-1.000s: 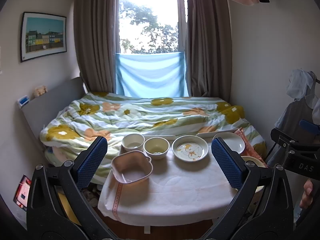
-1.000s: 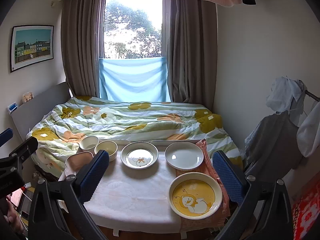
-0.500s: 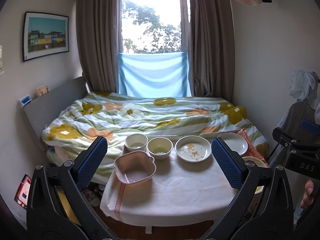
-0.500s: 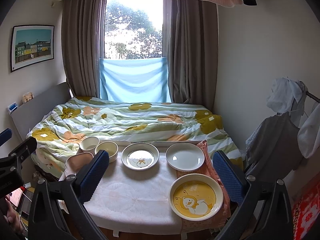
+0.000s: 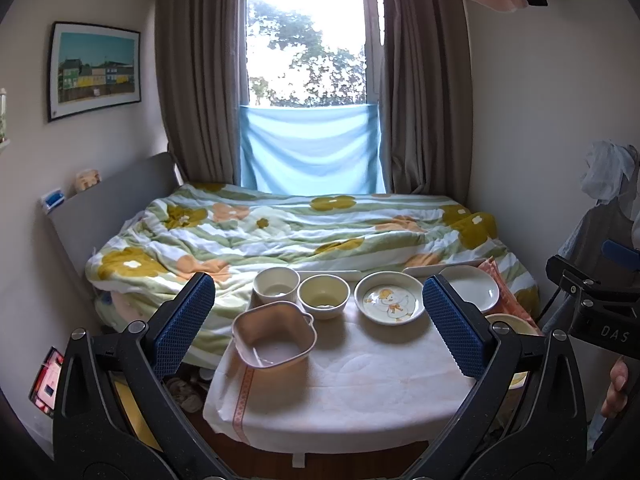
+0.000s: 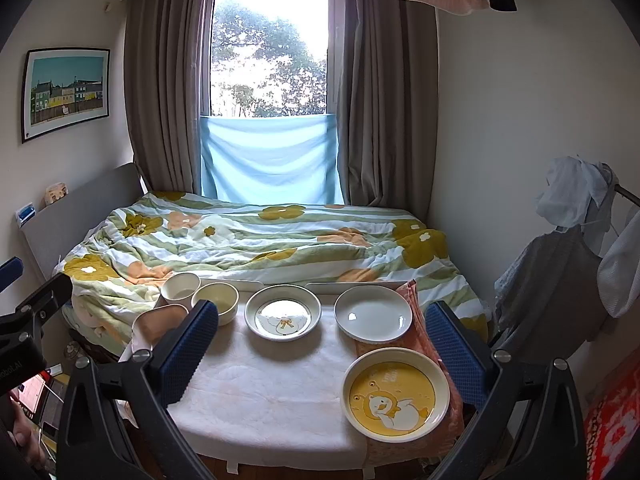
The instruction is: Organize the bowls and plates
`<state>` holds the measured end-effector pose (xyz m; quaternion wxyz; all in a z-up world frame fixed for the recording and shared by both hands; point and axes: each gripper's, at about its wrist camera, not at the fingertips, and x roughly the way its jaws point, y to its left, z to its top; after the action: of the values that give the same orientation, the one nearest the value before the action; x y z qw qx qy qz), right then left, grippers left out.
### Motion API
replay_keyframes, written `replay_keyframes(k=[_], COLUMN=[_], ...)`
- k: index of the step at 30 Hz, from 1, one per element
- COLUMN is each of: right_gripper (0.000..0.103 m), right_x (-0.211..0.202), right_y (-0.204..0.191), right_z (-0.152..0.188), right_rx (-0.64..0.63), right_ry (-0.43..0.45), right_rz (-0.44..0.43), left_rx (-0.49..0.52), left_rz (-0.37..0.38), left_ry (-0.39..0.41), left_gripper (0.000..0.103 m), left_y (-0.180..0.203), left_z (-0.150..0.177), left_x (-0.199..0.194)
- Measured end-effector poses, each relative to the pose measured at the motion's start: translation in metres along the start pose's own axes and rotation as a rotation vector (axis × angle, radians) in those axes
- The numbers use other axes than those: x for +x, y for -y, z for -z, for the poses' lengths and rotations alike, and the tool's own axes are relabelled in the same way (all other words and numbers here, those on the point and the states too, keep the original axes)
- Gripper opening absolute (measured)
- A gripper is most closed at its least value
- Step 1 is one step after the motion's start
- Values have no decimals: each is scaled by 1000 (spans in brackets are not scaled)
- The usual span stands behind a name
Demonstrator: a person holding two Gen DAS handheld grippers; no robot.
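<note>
Left wrist view: the left gripper (image 5: 318,316) hovers with its jaws wide and empty above the desk (image 5: 360,380), where a pink handled bowl (image 5: 274,334) sits near the left edge, two round bowls (image 5: 300,292) behind it and a duck plate (image 5: 390,298) along the far edge. The right gripper (image 6: 322,350) likewise has its jaws wide and empty, with a white plate (image 6: 374,314) at the far right corner and a yellow bear plate (image 6: 396,394) at the near right corner.

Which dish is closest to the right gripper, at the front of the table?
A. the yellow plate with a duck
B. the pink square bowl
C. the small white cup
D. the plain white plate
A: the yellow duck plate sits at the table's front right corner, just before the right gripper.
</note>
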<state>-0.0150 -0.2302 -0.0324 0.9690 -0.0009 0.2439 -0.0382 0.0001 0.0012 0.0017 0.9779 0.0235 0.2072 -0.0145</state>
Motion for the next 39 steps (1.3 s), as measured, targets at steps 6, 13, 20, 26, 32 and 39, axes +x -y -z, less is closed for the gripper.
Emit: replay_keyframes(k=[6, 13, 20, 26, 32, 39], right_gripper=[103, 103, 103, 103, 103, 103], right_x=[0, 0, 1, 13, 36, 74], right_y=[0, -1, 0, 0, 30, 99], right_z=[-1, 0, -4, -2, 32, 86], right_rx=[-1, -1, -9, 22, 108, 232], right_ry=[-1, 0, 1, -40, -140, -285], right_rz=[1, 3, 3, 19, 79, 102], left_rx=[-3, 12, 28, 44, 66, 119], left_rz=[-2, -6, -2, 73, 210, 337], left_ry=[2, -3, 10, -78, -246, -437], left_gripper=[103, 103, 103, 103, 103, 103], left_y=[-4, -8, -5, 1, 30, 107], left_z=[1, 2, -2, -2, 20, 70], left_x=[1, 4, 7, 32, 92, 167])
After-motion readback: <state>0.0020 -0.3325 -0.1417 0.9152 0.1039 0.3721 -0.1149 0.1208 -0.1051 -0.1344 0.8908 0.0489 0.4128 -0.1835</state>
